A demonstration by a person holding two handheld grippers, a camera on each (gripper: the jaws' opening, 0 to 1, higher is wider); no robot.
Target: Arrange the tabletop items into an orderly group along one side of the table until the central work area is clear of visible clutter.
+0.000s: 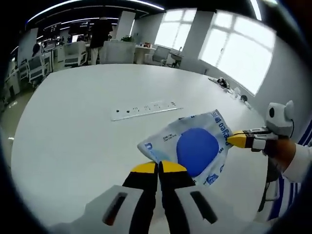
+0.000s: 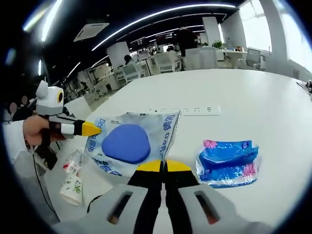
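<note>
White snack bag w/ blue oval (image 2: 129,141) hangs stretched between both grippers above the bench (image 2: 243,102): right gripper (image 2: 162,166) pinches its near edge, left gripper (image 1: 159,167) the opposite one (jaws pressed tight). Long axis runs gripper to gripper. Count: 1 blue tissue pack (image 2: 228,162), 1 power strip (image 2: 187,110), 2 small wrappers (image 2: 73,175) near the bench edge.

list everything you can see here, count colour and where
wipes pack: one, white and blue with a blue oval, lifted between both grippers
tissue pack: one, blue with pink, on table right of the right gripper
small packets: two or so, white and green, table edge at left
power strip: one, white, mid table
table: one, white
left gripper: yellow tips, shut on wipes pack
right gripper: yellow tips, shut on wipes pack
</note>
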